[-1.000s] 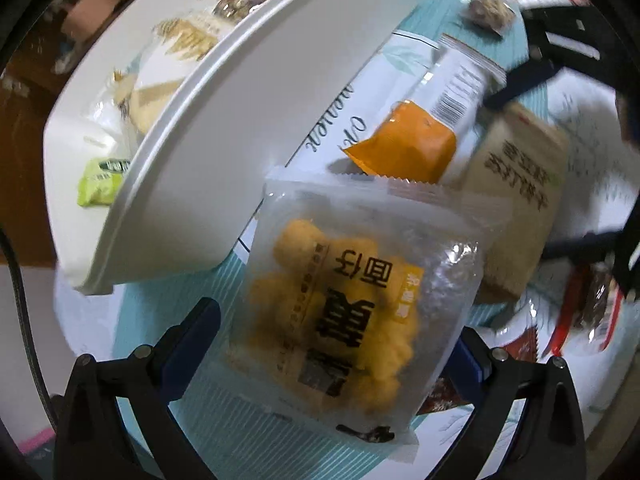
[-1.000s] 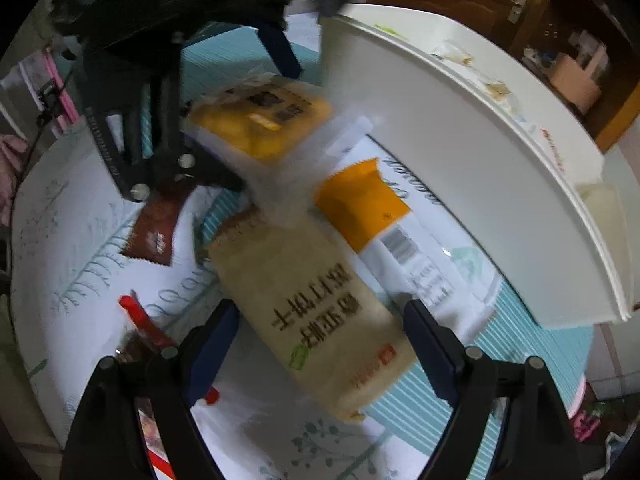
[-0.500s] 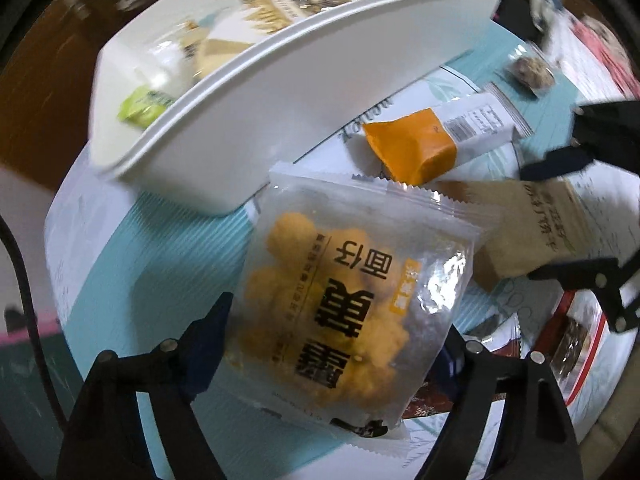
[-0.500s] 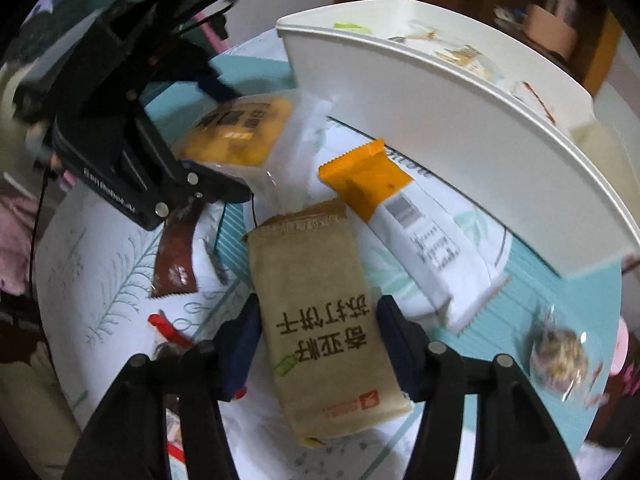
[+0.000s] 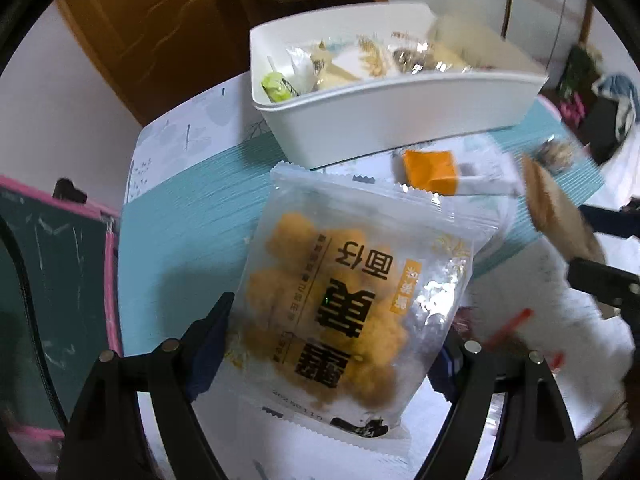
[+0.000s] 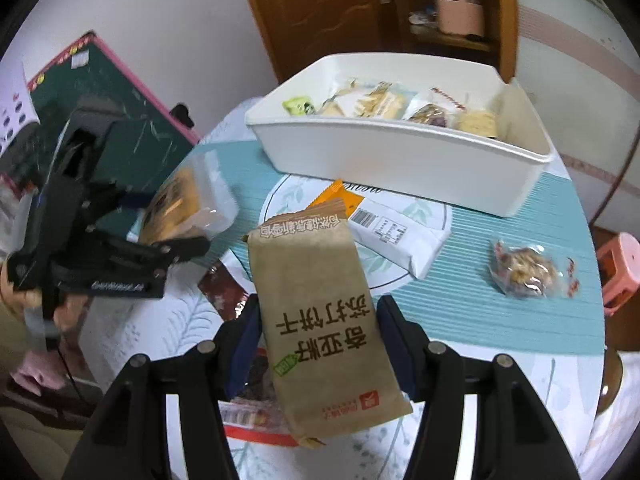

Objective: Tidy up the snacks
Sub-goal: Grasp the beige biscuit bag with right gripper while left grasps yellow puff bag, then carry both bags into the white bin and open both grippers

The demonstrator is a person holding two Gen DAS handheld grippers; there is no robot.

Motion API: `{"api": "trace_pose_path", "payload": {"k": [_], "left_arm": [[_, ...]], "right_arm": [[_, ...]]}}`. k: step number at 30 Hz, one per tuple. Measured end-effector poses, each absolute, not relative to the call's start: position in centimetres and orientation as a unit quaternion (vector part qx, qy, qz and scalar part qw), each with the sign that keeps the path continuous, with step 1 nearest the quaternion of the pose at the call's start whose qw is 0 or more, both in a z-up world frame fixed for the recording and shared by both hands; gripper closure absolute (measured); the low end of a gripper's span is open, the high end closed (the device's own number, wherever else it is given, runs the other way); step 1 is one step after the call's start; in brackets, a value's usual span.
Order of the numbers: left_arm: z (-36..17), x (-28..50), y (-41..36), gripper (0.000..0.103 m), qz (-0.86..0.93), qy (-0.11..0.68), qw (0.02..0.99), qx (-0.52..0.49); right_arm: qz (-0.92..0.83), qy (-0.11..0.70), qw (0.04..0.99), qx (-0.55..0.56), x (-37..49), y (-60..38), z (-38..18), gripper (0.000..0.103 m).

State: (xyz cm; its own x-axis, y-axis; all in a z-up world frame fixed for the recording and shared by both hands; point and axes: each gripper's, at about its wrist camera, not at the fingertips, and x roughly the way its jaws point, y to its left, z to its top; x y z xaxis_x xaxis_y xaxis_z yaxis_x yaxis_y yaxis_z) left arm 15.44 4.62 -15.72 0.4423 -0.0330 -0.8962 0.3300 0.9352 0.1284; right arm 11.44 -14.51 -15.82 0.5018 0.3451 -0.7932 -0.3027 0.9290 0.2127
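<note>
the left gripper (image 5: 332, 344) is clamping its pads on the sides of a clear packet of yellow puffs (image 5: 352, 300), jaws standing fairly wide around it, having just closed onto it. the right gripper (image 6: 316, 340) is pinching a brown cracker pack (image 6: 320, 320) between narrower jaws, likewise just closed. both packets are hanging above the teal table mat (image 6: 500, 300), near the white bin (image 6: 400, 160) already holding snacks. an orange-and-white packet (image 6: 392, 228) is lying just beside the bin's near wall; a small wrapped snack (image 6: 524, 272) is sitting apart, with bare mat around it.
</note>
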Motion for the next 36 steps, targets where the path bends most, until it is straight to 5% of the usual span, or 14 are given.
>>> {"api": "trace_pose_path", "payload": {"k": [14,26,36], "left_arm": [[-6.7,12.7,1.4,0.021,-0.126,0.442,0.878,0.136],[2.6,19.5,-1.0,0.02,-0.104,0.362,0.916,0.139],[2.8,27.7,-1.2,0.02,-0.073,0.361,0.924,0.098]], "right_arm": [[0.157,0.402,0.902,0.013,11.0,-15.2,-8.2,0.045],[0.126,0.316,0.94,0.029,17.7,-17.0,2.2,0.045],[0.085,0.296,0.949,0.063,24.8,-18.7,4.7,0.044]]}}
